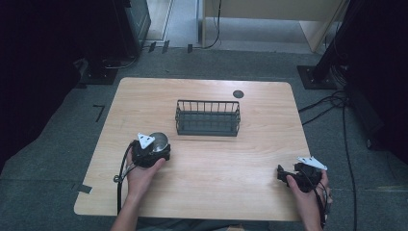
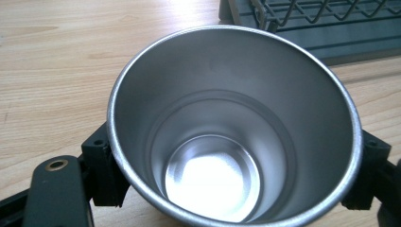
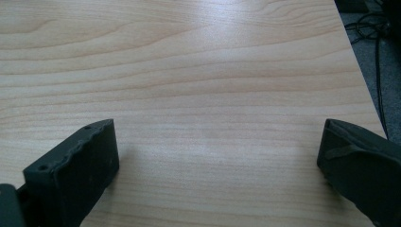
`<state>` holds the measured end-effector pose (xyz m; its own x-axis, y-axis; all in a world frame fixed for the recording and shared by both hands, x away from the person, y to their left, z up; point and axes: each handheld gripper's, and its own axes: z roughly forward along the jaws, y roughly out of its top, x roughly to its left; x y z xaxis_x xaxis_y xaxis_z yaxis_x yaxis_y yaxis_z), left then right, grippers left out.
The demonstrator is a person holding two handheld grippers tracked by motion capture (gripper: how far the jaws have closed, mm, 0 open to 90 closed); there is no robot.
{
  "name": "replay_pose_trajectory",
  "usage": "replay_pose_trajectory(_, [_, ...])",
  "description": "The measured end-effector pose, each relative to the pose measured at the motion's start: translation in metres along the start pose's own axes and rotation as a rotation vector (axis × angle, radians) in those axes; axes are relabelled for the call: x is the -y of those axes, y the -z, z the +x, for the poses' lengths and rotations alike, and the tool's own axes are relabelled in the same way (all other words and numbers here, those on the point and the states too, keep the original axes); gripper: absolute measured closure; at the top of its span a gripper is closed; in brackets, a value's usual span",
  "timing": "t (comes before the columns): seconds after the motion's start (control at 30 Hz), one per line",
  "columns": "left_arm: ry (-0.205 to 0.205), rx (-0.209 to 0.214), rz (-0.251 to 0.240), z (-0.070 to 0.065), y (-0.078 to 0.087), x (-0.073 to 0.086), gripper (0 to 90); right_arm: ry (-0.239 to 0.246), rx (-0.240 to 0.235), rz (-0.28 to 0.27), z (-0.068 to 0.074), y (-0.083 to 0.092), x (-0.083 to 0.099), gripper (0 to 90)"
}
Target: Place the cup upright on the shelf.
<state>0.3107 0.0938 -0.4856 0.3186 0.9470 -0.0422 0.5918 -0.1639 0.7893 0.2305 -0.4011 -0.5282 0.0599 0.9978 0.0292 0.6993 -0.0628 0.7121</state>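
Observation:
A shiny steel cup (image 1: 159, 140) stands upright on the wooden table (image 1: 226, 163), left of centre. My left gripper (image 1: 155, 147) is shut on it, and a hand holds the gripper from the near side. In the left gripper view the empty cup (image 2: 231, 118) sits between the two black jaws, whose pads (image 2: 101, 170) press on its wall at both sides. My right gripper (image 1: 284, 174) rests near the table's front right corner. Its jaws (image 3: 220, 161) stand wide open with only bare wood between them.
A dark wire basket (image 1: 207, 102) stands empty at the middle of the table, just beyond and right of the cup; its corner (image 2: 321, 28) shows behind the cup. A small black disc (image 1: 237, 94) lies near the far edge. Cables run over the floor at the right.

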Motion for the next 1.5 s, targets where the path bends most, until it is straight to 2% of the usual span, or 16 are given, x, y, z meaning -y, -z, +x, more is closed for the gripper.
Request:
replay_pose_trajectory(0.3, [-0.002,0.018,-0.018,-0.008,0.006,-0.012,18.6,0.001,0.000,0.000,0.000,0.000,0.000,0.0])
replay_pose_trajectory(0.7, [-0.013,0.052,-0.058,-0.021,0.012,-0.035,18.7,0.000,0.000,0.000,0.000,0.000,0.000,0.0])
replay_pose_trajectory(0.83, [-0.023,0.081,-0.109,-0.028,0.014,-0.044,18.7,0.000,-0.001,0.000,0.000,0.000,0.000,0.0])
replay_pose_trajectory(1.1, [-0.061,0.077,-0.254,-0.041,0.015,-0.052,18.9,0.000,0.000,0.000,0.000,0.000,0.000,0.0])
replay_pose_trajectory(1.23, [-0.052,0.084,-0.303,-0.046,0.015,-0.057,18.9,0.000,0.000,-0.001,0.000,0.000,0.000,0.0])
replay_pose_trajectory(1.33, [-0.062,0.086,-0.324,-0.049,0.014,-0.059,18.9,0.000,0.000,-0.001,0.000,0.000,0.000,0.0])
replay_pose_trajectory(1.5, [-0.069,0.096,-0.392,-0.056,0.012,-0.066,18.9,-0.001,-0.001,-0.001,0.000,0.000,0.000,0.0])
